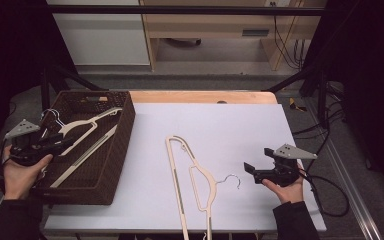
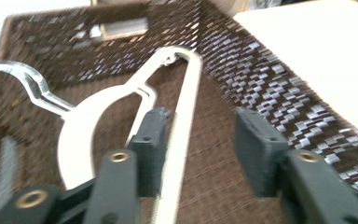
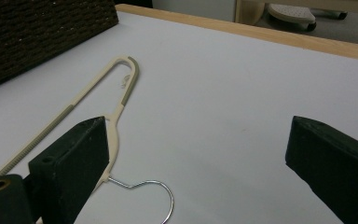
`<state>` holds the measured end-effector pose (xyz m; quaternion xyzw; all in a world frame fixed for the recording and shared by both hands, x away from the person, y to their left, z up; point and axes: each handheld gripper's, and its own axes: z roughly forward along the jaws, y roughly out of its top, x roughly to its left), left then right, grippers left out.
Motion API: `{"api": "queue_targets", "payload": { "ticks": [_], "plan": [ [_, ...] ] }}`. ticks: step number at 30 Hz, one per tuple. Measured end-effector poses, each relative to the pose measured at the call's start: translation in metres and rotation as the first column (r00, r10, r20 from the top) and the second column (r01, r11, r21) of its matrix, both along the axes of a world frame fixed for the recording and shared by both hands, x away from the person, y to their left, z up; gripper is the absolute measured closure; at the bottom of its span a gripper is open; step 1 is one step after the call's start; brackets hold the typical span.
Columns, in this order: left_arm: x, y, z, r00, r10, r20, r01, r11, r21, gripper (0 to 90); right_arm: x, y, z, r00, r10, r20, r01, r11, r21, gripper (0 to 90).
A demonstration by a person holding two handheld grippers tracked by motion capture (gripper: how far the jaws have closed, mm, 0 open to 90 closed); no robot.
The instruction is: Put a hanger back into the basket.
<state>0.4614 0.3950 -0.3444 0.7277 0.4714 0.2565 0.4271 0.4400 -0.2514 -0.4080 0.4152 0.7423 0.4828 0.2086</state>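
A cream hanger with a metal hook lies in the dark woven basket at the table's left. My left gripper hovers over the basket's left side. In the left gripper view its jaws stand apart, and the hanger's straight bar runs between them close to the left jaw, unpinched. A second cream hanger lies flat on the white table top, its hook pointing right. My right gripper rests just right of that hook, open and empty, facing the hanger.
The white table top has a wooden strip along its far edge. The basket's tall woven wall rises between the left gripper and the table top. Cables trail off the right side.
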Motion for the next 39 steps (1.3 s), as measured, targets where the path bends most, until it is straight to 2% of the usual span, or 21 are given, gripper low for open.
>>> {"api": "queue_targets", "payload": {
  "ticks": [7,14,16,19,21,24,28,32,39],
  "plan": [
    [-0.014,-0.039,0.003,0.9938,-0.063,0.091,0.069,0.9958,-0.060,36.3,-0.001,-0.002,0.002,1.0000,-0.003,0.006,0.002,0.9999,0.012,6.2],
    [-0.022,-0.084,-0.003,0.9812,-0.149,0.123,0.159,0.9841,-0.079,22.4,-0.002,-0.004,0.002,1.0000,0.002,0.009,-0.002,0.9999,0.011,6.2],
    [-0.024,-0.097,-0.006,0.9756,-0.184,0.121,0.194,0.9779,-0.079,19.8,-0.003,-0.004,0.002,1.0000,-0.001,0.003,0.001,0.9998,0.018,6.3],
    [-0.028,-0.114,-0.009,0.9699,-0.213,0.117,0.221,0.9740,-0.052,13.3,-0.003,-0.004,0.002,1.0000,0.000,0.002,0.000,0.9999,0.016,6.3],
    [-0.031,-0.123,-0.012,0.9667,-0.227,0.117,0.235,0.9704,-0.056,10.7,-0.003,-0.004,0.001,1.0000,0.001,0.006,-0.001,0.9999,0.015,6.3],
    [-0.035,-0.133,-0.017,0.9588,-0.262,0.110,0.270,0.9601,-0.072,8.4,-0.003,-0.005,0.000,1.0000,0.000,0.006,0.000,0.9999,0.017,6.0],
    [-0.038,-0.143,-0.025,0.9588,-0.265,0.103,0.271,0.9609,-0.055,7.1,-0.003,-0.005,-0.002,1.0000,-0.001,-0.001,0.001,0.9998,0.019,5.9],
    [-0.039,-0.151,-0.029,0.9555,-0.281,0.091,0.286,0.9565,-0.056,6.9,-0.004,-0.003,-0.004,1.0000,0.007,-0.004,-0.007,0.9999,0.010,6.0],
    [-0.042,-0.167,-0.040,0.9452,-0.319,0.070,0.322,0.9454,-0.048,7.5,-0.002,-0.001,-0.007,0.9997,0.022,-0.014,-0.022,0.9998,-0.001,7.3]
  ]
}}
